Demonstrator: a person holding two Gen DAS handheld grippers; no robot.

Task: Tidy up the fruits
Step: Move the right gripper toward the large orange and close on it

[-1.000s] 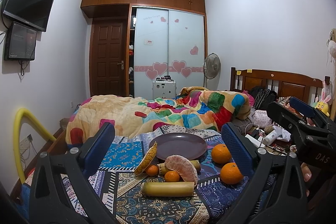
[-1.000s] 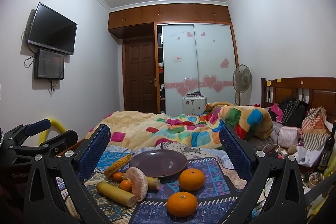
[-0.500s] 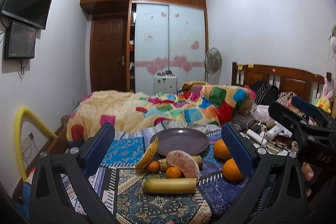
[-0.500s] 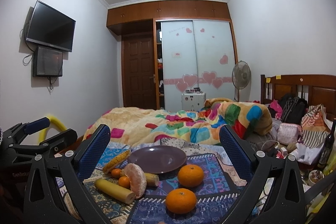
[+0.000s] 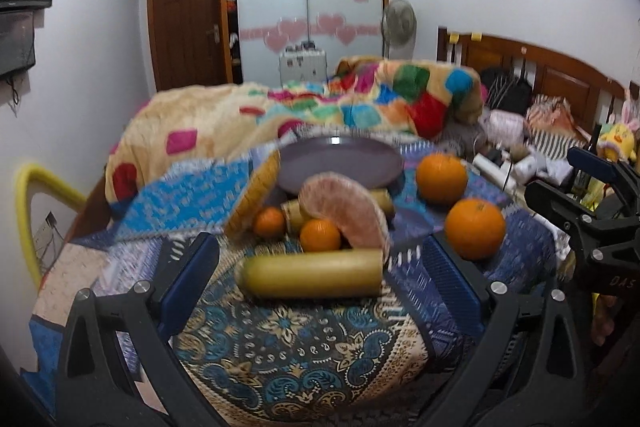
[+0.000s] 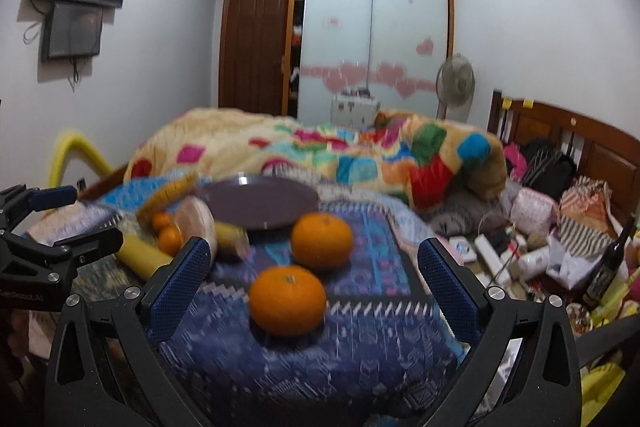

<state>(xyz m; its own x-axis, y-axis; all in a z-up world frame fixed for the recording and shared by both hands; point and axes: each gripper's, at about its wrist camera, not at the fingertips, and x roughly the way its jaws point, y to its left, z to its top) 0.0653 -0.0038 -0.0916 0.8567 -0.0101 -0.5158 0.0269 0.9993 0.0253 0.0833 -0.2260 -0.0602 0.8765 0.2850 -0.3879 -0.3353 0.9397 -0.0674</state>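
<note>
An empty purple plate (image 5: 340, 163) (image 6: 258, 201) sits on a patterned cloth (image 5: 304, 343). In front of it lie a yellow cylinder (image 5: 312, 277), a peeled pomelo piece (image 5: 346, 211), two small oranges (image 5: 320, 235), a corn cob (image 5: 256, 197) and two big oranges (image 5: 475, 229) (image 6: 287, 299). My left gripper (image 5: 320, 283) is open, with the yellow cylinder between its fingertips. My right gripper (image 6: 314, 285) is open, with the nearer big orange between its fingers.
A bed with a colourful blanket (image 5: 320, 107) lies behind the cloth. Clutter and a dark bottle (image 6: 606, 267) stand at the right. A yellow hoop (image 5: 36, 211) is at the left. A wardrobe (image 6: 376, 39) and a door stand at the back wall.
Both grippers have tilted down and moved forward toward the fruit, which now looks larger and closer. Both stay open. No fruit has moved.
</note>
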